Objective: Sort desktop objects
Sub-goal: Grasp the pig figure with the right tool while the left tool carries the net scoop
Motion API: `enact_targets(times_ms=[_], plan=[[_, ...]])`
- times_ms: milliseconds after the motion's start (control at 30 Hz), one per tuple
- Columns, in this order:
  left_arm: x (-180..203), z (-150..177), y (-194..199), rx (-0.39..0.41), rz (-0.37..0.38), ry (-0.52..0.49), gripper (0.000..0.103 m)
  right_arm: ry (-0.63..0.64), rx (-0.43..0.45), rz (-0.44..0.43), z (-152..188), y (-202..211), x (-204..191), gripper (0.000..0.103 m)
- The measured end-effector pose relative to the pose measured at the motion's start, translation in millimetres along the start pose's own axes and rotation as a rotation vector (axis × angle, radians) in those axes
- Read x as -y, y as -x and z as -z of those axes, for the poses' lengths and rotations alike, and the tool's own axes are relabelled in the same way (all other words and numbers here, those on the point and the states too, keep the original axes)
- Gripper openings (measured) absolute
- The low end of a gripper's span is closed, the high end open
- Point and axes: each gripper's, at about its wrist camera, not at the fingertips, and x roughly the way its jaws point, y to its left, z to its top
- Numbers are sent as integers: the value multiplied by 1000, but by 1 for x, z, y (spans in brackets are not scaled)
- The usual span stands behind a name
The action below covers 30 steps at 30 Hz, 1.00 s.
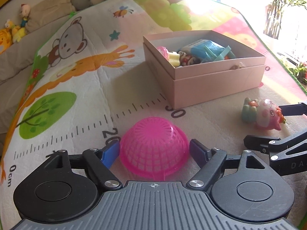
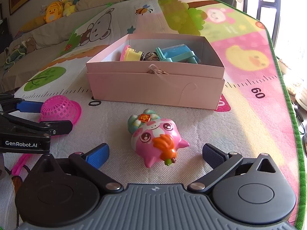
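- While the pink basket (image 1: 154, 147) lies upside down on the mat (image 1: 80, 88), the left gripper (image 1: 154, 150) brackets it, pads beside its rim, not clamped.
- Right gripper (image 2: 155, 154) gapes wide around the pig toy (image 2: 155, 137), holding nothing; the box (image 2: 155, 85) lies beyond.
- Readable: "GenRobot.AI", ruler "20", "60".

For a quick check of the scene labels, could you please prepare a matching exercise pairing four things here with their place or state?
Things:
1. pink mesh basket
2. pig figurine
3. pink box
4. left hand-held gripper

Place or state:
A. lying on its side on the mat
B. open, flanking the basket
C. upside down on the mat
D. lidless, holding toys

Pairs: 1-C, 2-A, 3-D, 4-B
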Motion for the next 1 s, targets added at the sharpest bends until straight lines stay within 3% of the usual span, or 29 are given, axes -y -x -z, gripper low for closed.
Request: enact_targets(times_ms=[100, 267, 367, 400, 433, 533, 633, 800, 1000], plan=[[1, 0, 6, -1, -9, -14, 70, 69, 16, 15, -3, 3, -3, 103], [0, 5, 14, -19, 4, -14, 70, 156, 36, -13, -14, 9, -3, 101], [0, 8, 21, -23, 31, -7, 69, 155, -4, -49, -18, 4, 2, 77], [-1, 10, 25, -25, 38, -6, 69, 149, -28, -64, -18, 2, 4, 60], [-2, 10, 29, -25, 42, -5, 69, 144, -52, -80, -17, 2, 5, 53], [-6, 3, 48, -3, 75, 1, 69, 136, -36, -116, -18, 26, 10, 48], [-8, -26, 66, 55, 105, -3, 68, 141, 40, -139, -28, 64, 18, 48], [3, -102, 76, 193, 142, -50, 68, 100, 254, -102, -61, 134, 42, 48], [22, -190, 14, 222, 128, -26, 71, 41, 357, -57, -74, 156, 65, 48]])
